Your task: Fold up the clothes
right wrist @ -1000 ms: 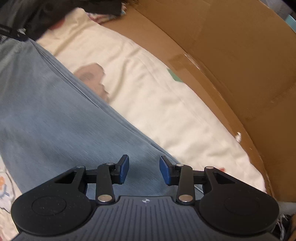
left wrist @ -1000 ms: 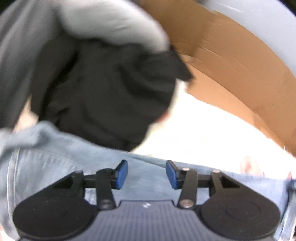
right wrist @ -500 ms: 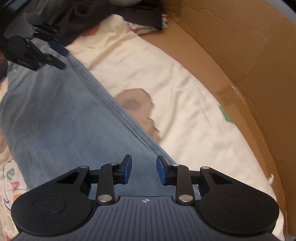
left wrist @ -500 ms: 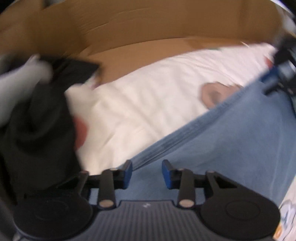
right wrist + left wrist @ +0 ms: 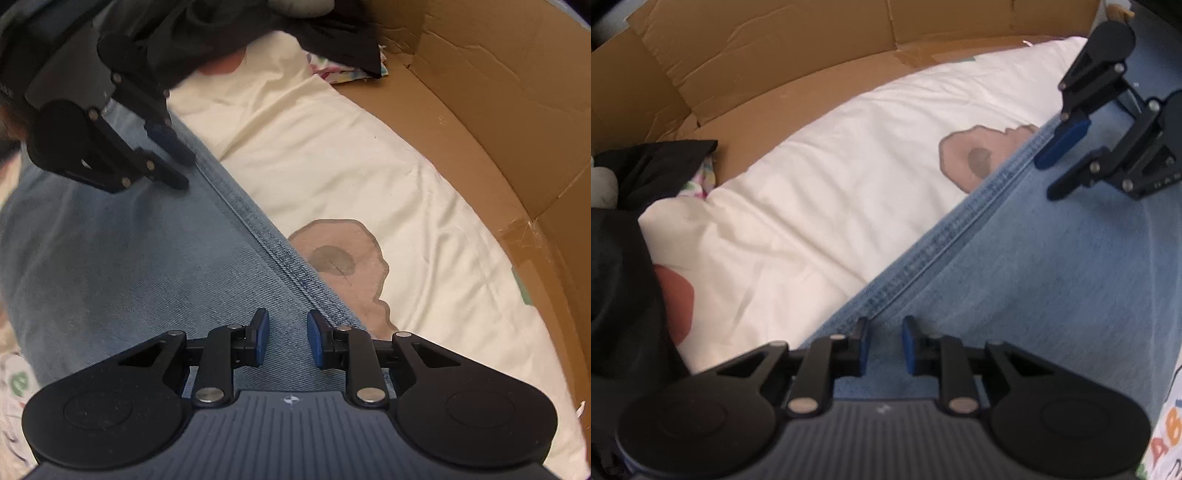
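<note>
Light blue jeans (image 5: 1034, 280) lie flat on a cream printed sheet (image 5: 820, 177), their stitched side seam running diagonally. They also show in the right wrist view (image 5: 140, 266). My left gripper (image 5: 884, 345) is open and empty, low over the seam edge. My right gripper (image 5: 284, 338) is open and empty, also over the seam further along the leg. Each gripper shows in the other's view: the right one (image 5: 1067, 155) at upper right, the left one (image 5: 173, 158) at upper left, both just above the denim.
A brown cardboard wall (image 5: 783, 62) curves behind the sheet, also in the right wrist view (image 5: 498, 110). A pile of black and grey clothes (image 5: 624, 236) lies at the left end, seen too at the top of the right wrist view (image 5: 229, 33).
The left gripper has swung from the dark clothes pile to the jeans seam. The right gripper has slid along the seam toward the left one. Both stay open.
</note>
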The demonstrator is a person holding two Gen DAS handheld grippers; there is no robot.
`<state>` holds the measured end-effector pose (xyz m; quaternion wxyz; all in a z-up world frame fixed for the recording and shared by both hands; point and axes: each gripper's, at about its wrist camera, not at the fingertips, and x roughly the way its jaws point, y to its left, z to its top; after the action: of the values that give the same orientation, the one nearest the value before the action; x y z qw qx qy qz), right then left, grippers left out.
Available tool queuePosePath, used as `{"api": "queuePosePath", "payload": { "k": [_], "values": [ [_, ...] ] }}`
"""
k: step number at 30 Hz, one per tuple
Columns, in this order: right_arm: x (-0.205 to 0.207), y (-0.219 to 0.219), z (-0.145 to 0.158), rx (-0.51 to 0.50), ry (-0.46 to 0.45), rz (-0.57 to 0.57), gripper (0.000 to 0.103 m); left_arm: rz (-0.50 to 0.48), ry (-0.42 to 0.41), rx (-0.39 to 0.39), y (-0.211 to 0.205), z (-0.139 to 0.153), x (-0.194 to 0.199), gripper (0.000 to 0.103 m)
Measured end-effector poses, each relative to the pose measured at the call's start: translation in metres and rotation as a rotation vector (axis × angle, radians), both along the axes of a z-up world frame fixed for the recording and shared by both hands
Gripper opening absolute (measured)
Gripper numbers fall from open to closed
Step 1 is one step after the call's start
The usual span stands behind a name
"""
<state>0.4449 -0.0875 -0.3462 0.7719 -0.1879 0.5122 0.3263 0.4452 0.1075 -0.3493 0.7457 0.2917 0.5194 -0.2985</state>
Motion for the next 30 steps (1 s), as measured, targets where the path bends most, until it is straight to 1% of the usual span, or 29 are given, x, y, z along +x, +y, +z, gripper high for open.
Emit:
{"api": "queuePosePath", "payload": {
  "k": [3, 6, 10, 12, 14, 16, 17, 18, 19, 20, 21, 25, 26, 28, 30],
  "values": [
    [0.004, 0.004, -0.002, -0.009, -0.019, -0.001, 0.031, -0.018, -0.002, -0.004, -0.001, 0.0, -0.003, 0.023],
    [0.008, 0.009, -0.005, -0.002, -0.006, 0.004, 0.034, -0.057, 0.011, 0.0, 0.002, -0.001, -0.003, 0.023],
    [0.005, 0.013, -0.009, -0.016, -0.022, 0.049, 0.035, -0.094, 0.018, 0.01, 0.003, -0.002, -0.001, 0.023],
    [0.007, 0.014, -0.011, -0.024, -0.002, 0.036, 0.035, -0.121, 0.006, 0.03, 0.001, -0.003, -0.001, 0.023],
    [0.012, 0.017, -0.013, -0.04, 0.031, 0.007, 0.036, -0.122, -0.001, 0.044, -0.002, -0.003, -0.001, 0.024],
    [0.015, 0.025, -0.014, -0.073, 0.039, 0.023, 0.036, -0.13, -0.007, 0.053, -0.003, -0.004, -0.002, 0.024],
    [0.014, 0.028, -0.014, -0.088, 0.037, 0.041, 0.035, -0.136, -0.009, 0.055, -0.003, -0.004, -0.002, 0.024],
    [0.014, 0.031, -0.014, -0.103, 0.035, 0.059, 0.027, -0.132, -0.006, 0.053, -0.002, -0.003, -0.001, 0.024],
    [0.012, 0.033, -0.013, -0.11, 0.03, 0.077, 0.023, -0.127, -0.009, 0.049, -0.001, -0.003, -0.001, 0.024],
    [0.009, 0.034, -0.012, -0.115, 0.023, 0.091, 0.015, -0.122, -0.012, 0.045, 0.0, -0.003, -0.001, 0.024],
    [0.005, 0.034, -0.01, -0.123, 0.009, 0.111, 0.012, -0.116, -0.016, 0.042, 0.001, -0.003, -0.001, 0.024],
    [-0.01, 0.028, 0.003, -0.099, -0.052, 0.136, 0.011, -0.178, -0.088, 0.048, 0.005, -0.002, -0.014, 0.025],
    [-0.014, 0.026, 0.007, -0.091, -0.069, 0.14, 0.01, -0.193, -0.103, 0.049, 0.005, -0.003, -0.017, 0.029],
    [-0.021, 0.023, 0.014, -0.078, -0.098, 0.148, 0.01, -0.189, -0.115, 0.046, 0.006, -0.003, -0.015, 0.037],
    [-0.027, 0.023, 0.022, -0.074, -0.122, 0.165, 0.01, -0.178, -0.116, 0.038, 0.007, -0.003, -0.013, 0.039]
  ]
}}
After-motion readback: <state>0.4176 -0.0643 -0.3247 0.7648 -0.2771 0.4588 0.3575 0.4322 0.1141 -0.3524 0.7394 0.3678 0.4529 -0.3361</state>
